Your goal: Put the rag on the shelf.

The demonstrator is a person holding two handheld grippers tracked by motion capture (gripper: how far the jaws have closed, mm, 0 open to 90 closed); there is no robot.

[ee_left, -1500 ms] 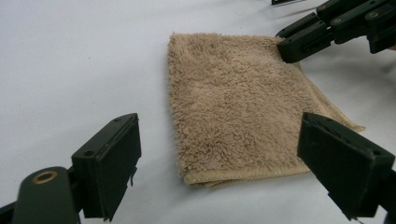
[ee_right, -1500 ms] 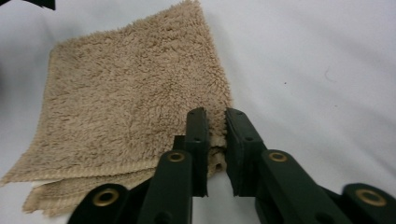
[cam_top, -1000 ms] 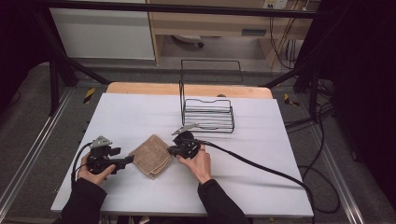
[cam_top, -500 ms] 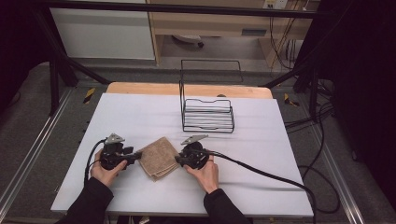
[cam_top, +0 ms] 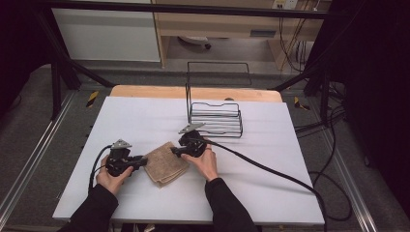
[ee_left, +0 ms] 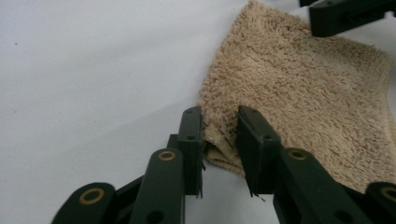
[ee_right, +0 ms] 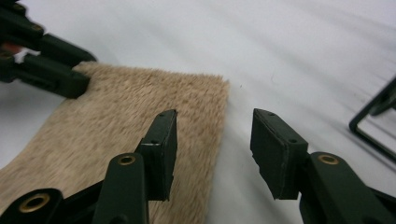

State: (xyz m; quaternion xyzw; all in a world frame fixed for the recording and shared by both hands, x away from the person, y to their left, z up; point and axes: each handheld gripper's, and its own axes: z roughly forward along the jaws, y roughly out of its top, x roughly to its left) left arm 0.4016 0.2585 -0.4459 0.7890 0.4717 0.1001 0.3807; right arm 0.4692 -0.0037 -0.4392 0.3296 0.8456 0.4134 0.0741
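Beige terry towel [cam_top: 166,162], folded, lies low and left of centre in the high view, on the white table [cam_top: 270,183]. The left gripper [ee_left: 219,140] pinches the towel's folded corner between nearly closed jaws, at the towel's left edge. The right gripper [ee_right: 212,149] stands spread over the towel's upper right edge, one jaw above cloth, one above bare table. A wire rack [cam_top: 215,118] stands near centre, behind the right gripper.

A lab: a white table [cam_top: 145,116] inside a black metal frame [cam_top: 58,72], cables [cam_top: 333,193] trailing over grey floor [cam_top: 29,135].
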